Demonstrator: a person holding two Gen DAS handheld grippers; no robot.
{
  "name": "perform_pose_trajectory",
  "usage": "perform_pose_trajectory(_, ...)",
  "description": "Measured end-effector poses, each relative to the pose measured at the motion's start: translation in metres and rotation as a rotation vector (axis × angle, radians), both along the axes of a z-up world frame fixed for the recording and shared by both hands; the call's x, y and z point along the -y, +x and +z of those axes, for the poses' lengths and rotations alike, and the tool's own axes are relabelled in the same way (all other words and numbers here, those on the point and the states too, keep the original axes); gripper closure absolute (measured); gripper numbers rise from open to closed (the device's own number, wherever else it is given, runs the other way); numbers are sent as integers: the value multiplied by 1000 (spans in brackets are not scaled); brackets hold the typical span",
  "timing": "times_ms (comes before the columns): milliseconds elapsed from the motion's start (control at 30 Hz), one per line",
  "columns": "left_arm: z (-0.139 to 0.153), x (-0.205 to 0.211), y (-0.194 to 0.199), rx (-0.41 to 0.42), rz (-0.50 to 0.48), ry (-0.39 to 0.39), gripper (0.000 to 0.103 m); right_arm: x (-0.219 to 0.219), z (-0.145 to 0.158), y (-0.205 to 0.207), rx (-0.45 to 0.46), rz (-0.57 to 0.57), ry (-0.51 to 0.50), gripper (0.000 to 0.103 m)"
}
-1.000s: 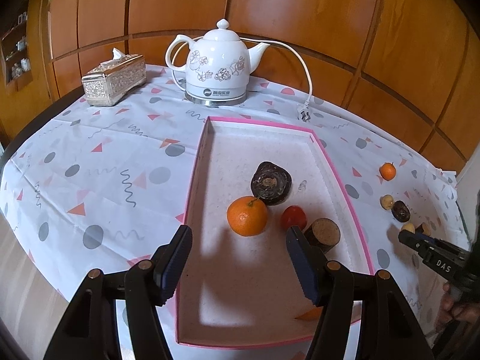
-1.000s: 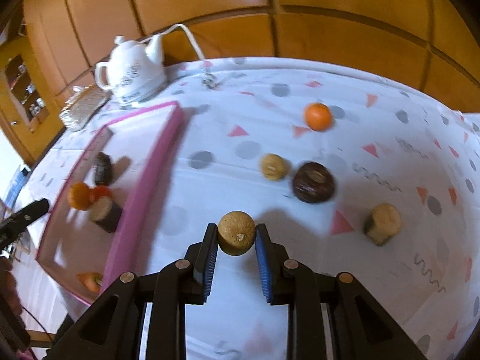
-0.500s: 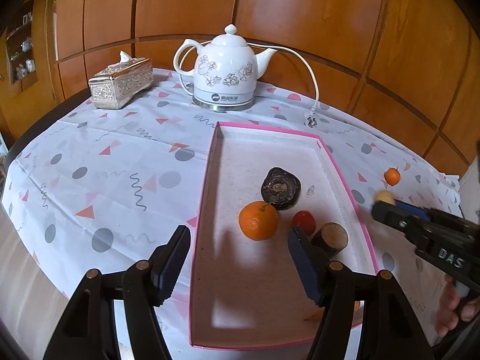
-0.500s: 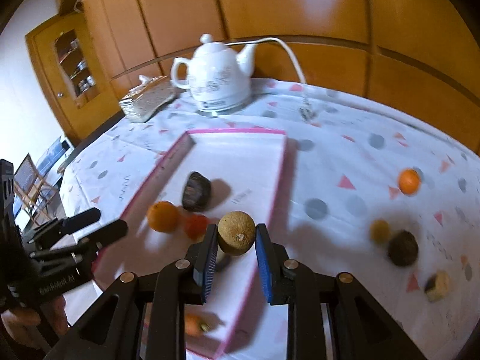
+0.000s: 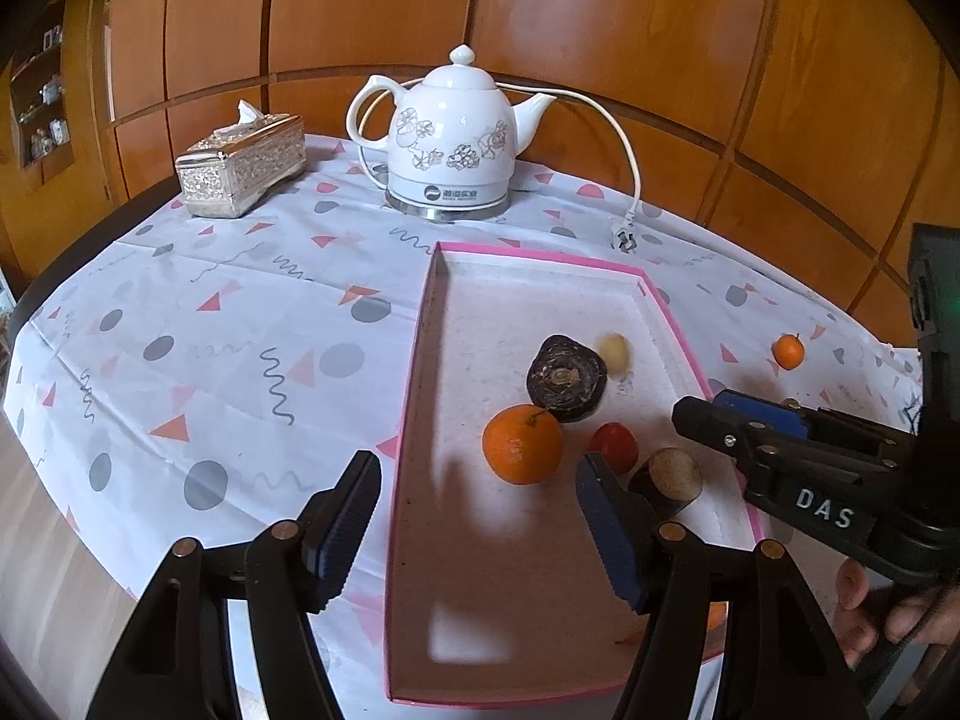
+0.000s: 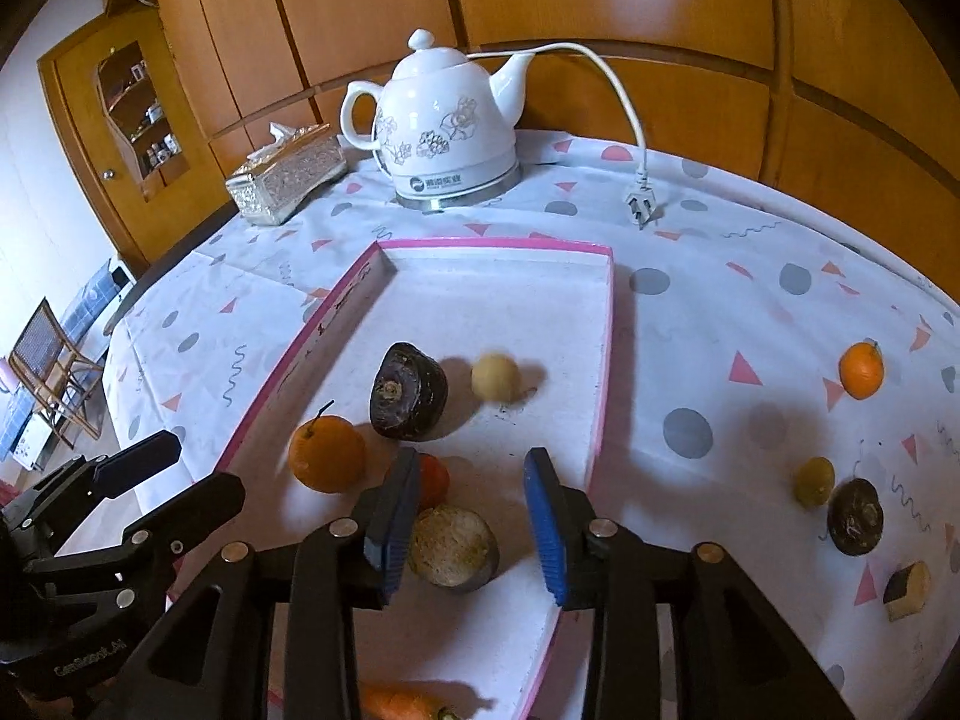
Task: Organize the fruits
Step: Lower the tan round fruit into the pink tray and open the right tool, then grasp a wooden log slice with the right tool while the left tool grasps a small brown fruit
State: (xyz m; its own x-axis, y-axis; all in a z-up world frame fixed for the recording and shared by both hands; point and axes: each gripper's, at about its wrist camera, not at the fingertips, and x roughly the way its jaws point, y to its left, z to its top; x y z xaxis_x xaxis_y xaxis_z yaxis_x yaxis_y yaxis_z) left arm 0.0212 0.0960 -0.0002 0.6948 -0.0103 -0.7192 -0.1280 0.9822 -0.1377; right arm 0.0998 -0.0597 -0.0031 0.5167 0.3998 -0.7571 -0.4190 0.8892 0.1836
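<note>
Now my right gripper point(image 6: 471, 513) has just been opening, its jaws spread and nothing between them. Beyond its tips, the small round tan fruit point(image 6: 494, 377) lies on the pink-rimmed tray point(image 6: 603, 360) floor, just beside the dark fruit point(image 6: 408, 401); it looks pale, yellowish and a little blurred. My left gripper point(image 5: 480, 528) hangs spread and empty over the tray's near end.

Tan round fruit point(image 6: 494, 377) in pink tray point(image 6: 603, 360) motion-blurred, kind unclear. Carrot point(image 6: 399, 705) cut by bottom edge. Red fruit point(image 6: 433, 480) half hidden behind right gripper point(image 6: 471, 519) finger. In left view, orange item point(image 5: 714, 615) mostly hidden behind left gripper point(image 5: 480, 525). Person's hand point(image 5: 888, 618) cropped.
</note>
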Motion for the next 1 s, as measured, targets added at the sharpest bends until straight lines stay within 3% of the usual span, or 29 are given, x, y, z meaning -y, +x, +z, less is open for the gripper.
perform_pose_trajectory(433, 4, 15, 0, 0, -37, 10, 35, 51, 15, -29, 51, -135, 32, 67)
perform_pose_trajectory(1000, 21, 64, 16, 32, -175, 22, 31, 181, 0, -59, 31, -489, 3, 67)
